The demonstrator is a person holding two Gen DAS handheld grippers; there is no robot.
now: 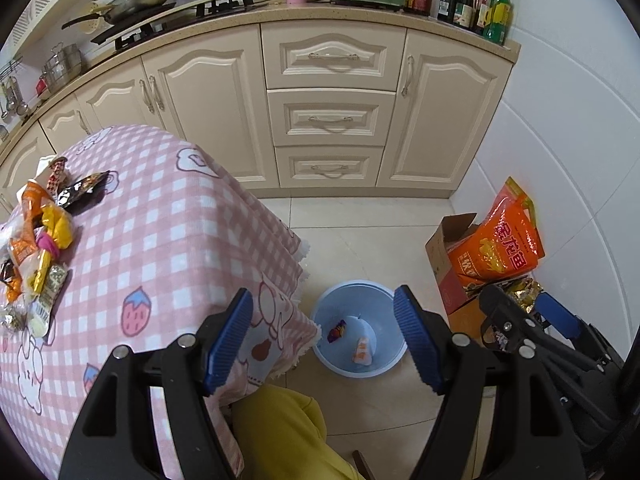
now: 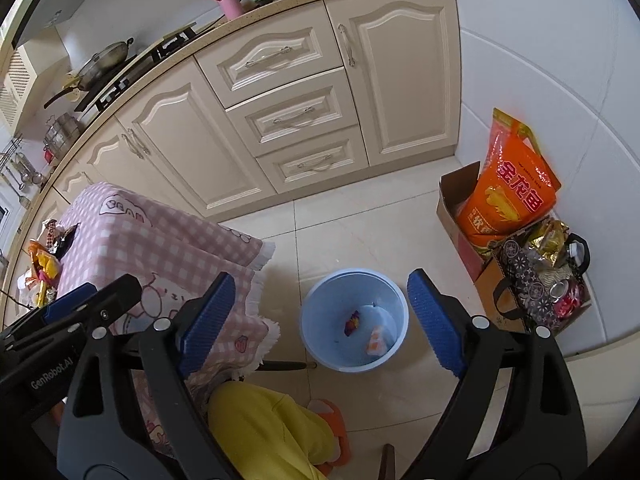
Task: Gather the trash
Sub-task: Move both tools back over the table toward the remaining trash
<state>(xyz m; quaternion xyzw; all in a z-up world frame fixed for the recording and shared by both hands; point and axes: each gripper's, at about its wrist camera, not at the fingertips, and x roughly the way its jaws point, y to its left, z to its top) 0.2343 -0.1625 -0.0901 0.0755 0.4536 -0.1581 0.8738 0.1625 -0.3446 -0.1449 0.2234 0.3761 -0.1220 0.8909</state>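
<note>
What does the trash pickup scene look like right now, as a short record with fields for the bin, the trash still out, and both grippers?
bin: blue trash bin on the floor beside the table, upright
bin contents: purple wrapper and orange-white wrapper
trash still out: pile of snack wrappers on the pink checked tablecloth
left hand-held gripper: open, empty, above the bin
right hand-held gripper: open, empty, above the bin

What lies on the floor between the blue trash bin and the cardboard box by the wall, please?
Only bare floor tile lies between the blue trash bin and the cardboard box; the right wrist view shows this best.
</note>
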